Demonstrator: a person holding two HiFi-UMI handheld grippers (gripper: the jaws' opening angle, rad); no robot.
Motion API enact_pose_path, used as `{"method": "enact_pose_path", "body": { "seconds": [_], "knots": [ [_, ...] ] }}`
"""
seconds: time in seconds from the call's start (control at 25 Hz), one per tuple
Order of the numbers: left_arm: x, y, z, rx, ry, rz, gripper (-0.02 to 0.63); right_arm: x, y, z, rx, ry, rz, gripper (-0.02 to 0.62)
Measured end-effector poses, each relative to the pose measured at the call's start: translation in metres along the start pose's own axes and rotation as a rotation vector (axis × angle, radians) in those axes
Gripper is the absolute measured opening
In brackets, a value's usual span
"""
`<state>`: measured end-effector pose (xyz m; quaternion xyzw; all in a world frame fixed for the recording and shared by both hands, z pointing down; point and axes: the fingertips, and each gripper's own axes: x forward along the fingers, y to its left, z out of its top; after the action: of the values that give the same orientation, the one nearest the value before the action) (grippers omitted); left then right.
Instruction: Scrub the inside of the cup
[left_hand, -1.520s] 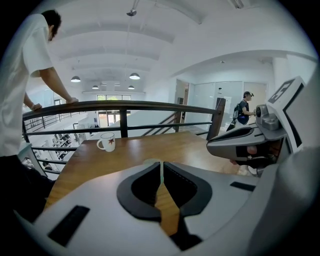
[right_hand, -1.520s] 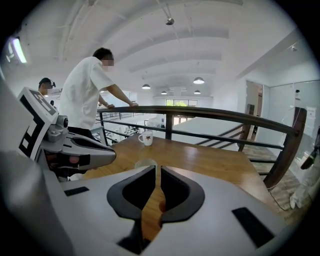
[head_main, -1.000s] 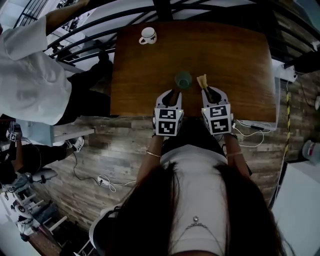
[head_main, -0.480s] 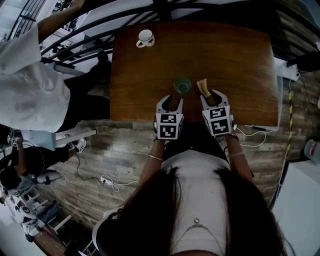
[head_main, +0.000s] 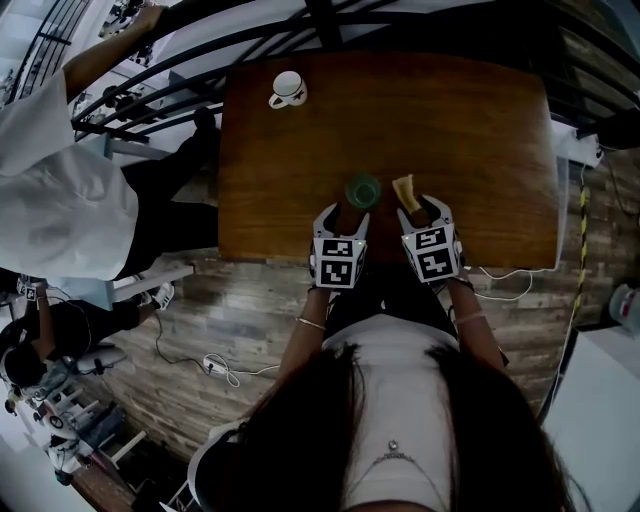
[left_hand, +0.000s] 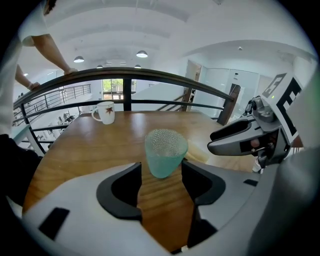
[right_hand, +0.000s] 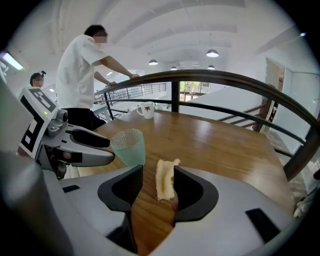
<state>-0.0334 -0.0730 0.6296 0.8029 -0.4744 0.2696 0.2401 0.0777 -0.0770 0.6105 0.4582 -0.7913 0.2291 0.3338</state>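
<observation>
A translucent green cup (left_hand: 165, 151) stands upright on the wooden table (head_main: 470, 130), near its front edge (head_main: 362, 190). My left gripper (left_hand: 161, 170) has its jaws on either side of the cup's base. They are opening, with a gap showing on the left side, so the pads do not press. A yellow sponge (right_hand: 166, 179) lies flat on the table to the right of the cup (head_main: 405, 190). My right gripper (right_hand: 157, 172) straddles it. Its jaws are opening too, and the sponge rests loose close to the right jaw. In the head view the left gripper (head_main: 342, 208) and the right gripper (head_main: 422, 207) sit side by side.
A white mug (head_main: 287, 90) stands at the table's far left corner. A dark metal railing (left_hand: 150, 75) runs along the far and left sides. A person in a white shirt (head_main: 60, 190) leans on it at the left. Cables (head_main: 215, 365) lie on the plank floor.
Both pairs of jaws have spread apart. The cup now stands free and the sponge lies free on the table. Both grippers sit slightly nearer the table's front edge.
</observation>
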Motion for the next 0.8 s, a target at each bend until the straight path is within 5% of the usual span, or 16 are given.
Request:
{"method": "enact_pose_path", "body": {
  "seconds": [0.8],
  "knots": [
    [0.056,-0.003,-0.021,0.035,0.097,-0.029,0.326,0.049,-0.015,-0.019,-0.023,0.133,0.058,0.236]
  ]
}}
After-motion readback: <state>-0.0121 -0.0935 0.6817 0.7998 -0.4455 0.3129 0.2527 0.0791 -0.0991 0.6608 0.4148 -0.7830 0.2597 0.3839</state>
